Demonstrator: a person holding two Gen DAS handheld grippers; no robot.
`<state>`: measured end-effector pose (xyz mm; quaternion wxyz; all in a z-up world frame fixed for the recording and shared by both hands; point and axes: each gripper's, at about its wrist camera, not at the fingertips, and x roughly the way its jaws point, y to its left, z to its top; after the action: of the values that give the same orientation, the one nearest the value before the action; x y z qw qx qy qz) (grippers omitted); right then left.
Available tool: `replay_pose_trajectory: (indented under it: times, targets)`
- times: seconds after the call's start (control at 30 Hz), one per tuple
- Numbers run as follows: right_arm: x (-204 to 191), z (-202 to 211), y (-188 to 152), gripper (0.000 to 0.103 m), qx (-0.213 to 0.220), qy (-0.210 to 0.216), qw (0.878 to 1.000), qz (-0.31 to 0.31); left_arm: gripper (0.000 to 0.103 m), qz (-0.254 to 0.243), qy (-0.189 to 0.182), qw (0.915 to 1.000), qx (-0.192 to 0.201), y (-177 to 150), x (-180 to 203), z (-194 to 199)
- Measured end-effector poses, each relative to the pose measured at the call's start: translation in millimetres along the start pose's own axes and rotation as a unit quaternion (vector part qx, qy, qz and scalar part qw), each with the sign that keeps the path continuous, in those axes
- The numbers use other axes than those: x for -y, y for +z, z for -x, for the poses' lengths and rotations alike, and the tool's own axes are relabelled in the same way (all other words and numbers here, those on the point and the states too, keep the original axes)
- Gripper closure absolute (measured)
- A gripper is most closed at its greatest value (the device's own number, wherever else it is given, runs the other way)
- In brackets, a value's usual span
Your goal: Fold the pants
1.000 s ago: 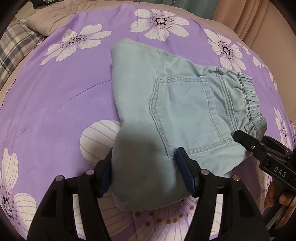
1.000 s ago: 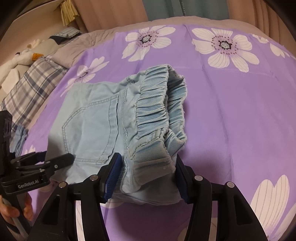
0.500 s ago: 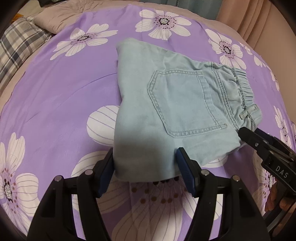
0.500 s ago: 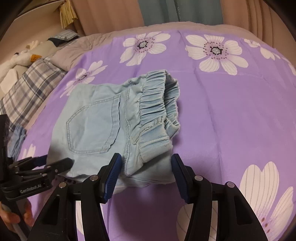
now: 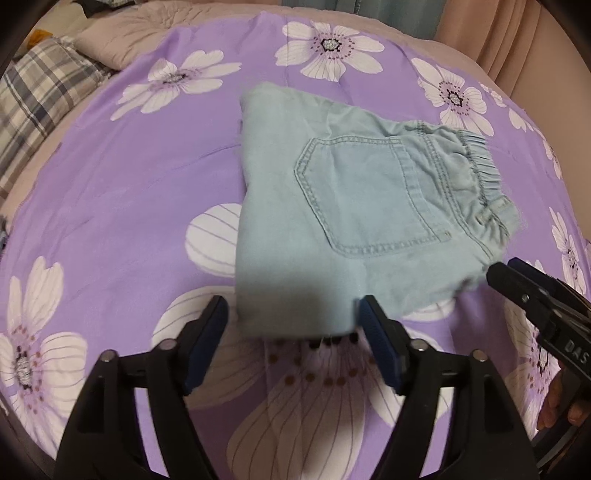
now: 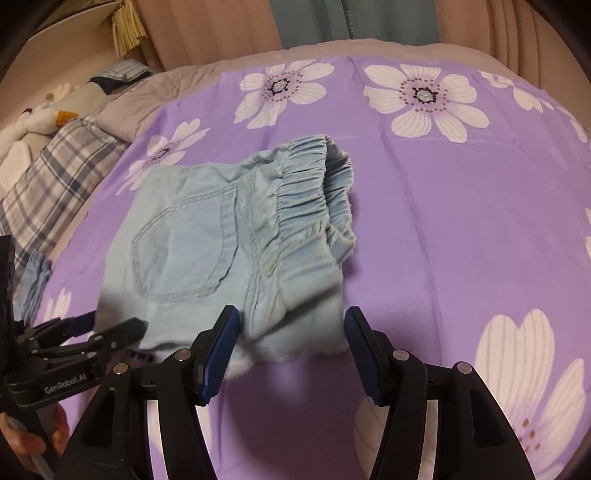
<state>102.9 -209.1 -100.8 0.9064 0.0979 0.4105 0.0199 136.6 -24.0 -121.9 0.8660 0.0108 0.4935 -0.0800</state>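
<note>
Light blue folded pants (image 5: 332,206) lie flat on the purple flowered bedspread (image 5: 129,192), back pocket up and elastic waistband (image 6: 314,192) at the right. My left gripper (image 5: 291,310) sits at the near edge of the fold. Its jaws are opening, with the cloth edge between the blue pads (image 5: 207,332) but not pinched. My right gripper (image 6: 291,317) straddles the near corner below the waistband, its jaws opening slightly and apart from the cloth. Each gripper shows in the other's view: the right gripper (image 5: 506,269) and the left gripper (image 6: 114,323).
A plaid pillow (image 6: 55,173) and a beige blanket (image 5: 155,33) lie at the far left of the bed. A plush toy (image 6: 40,114) rests behind the pillow. Curtains (image 6: 314,18) hang beyond the bed. A small blue cloth (image 6: 33,284) lies at the left edge.
Both grippers have let go of the pants and drawn back toward the near side. The left jaws have widened. The pants now rest flat on the bedspread.
</note>
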Motion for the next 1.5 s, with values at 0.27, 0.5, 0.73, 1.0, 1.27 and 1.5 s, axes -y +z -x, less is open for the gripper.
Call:
replay_pose_trajectory:
  times: [0.27,0.5,0.73,1.0,1.27,1.5]
  targets:
    - [-11.9,48.1,-12.2,0.032,0.02,0.009,1.0,0.013,0.014,-0.017,0.005,0.9994,0.029,-16.4,9.9,55.8]
    - [-28.0,79.5,-16.0,0.014,0.039,0.014,0.998,0.039,0.001,-0.025,0.014,0.9968,0.074,-26.0,17.1,109.2]
    - [-38.8,110.9,-16.2,0.001,0.07,0.017,0.995,0.066,0.0,-0.017,0.043,0.994,0.099,-27.5,18.2,144.1]
    - [-44.1,130.6,-18.1,0.001,0.089,-0.007,0.994,0.069,0.0,-0.002,0.061,0.9935,0.096,-34.1,12.5,154.5]
    - [-42.7,126.2,-27.7,0.001,0.078,-0.002,0.996,0.047,0.0,0.01,0.044,0.9962,0.074,-45.8,11.1,147.1]
    - [-50.3,128.2,-30.4,0.001,0.079,-0.002,0.995,0.058,0.0,0.012,0.044,0.9957,0.08,-47.5,11.4,151.3]
